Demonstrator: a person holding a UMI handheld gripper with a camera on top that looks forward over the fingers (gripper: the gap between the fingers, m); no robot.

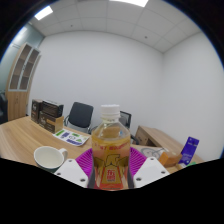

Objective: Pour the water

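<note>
A clear plastic bottle [110, 143] with a white cap, an orange-yellow label and pale liquid stands upright between my fingers. My gripper [111, 172] is shut on the bottle, both magenta pads [88, 160] pressing its sides at label height. A white cup [48, 157] sits on the wooden table [20, 138] to the left of the fingers, its mouth showing. The bottle's base is hidden below the fingers.
Behind the cup lies a small scale-like device [69, 137]. A black office chair [79, 115] and dark boxes [46, 111] stand farther back. To the right are a blue carton [189, 150], an orange object [168, 157] and a cardboard box [157, 135].
</note>
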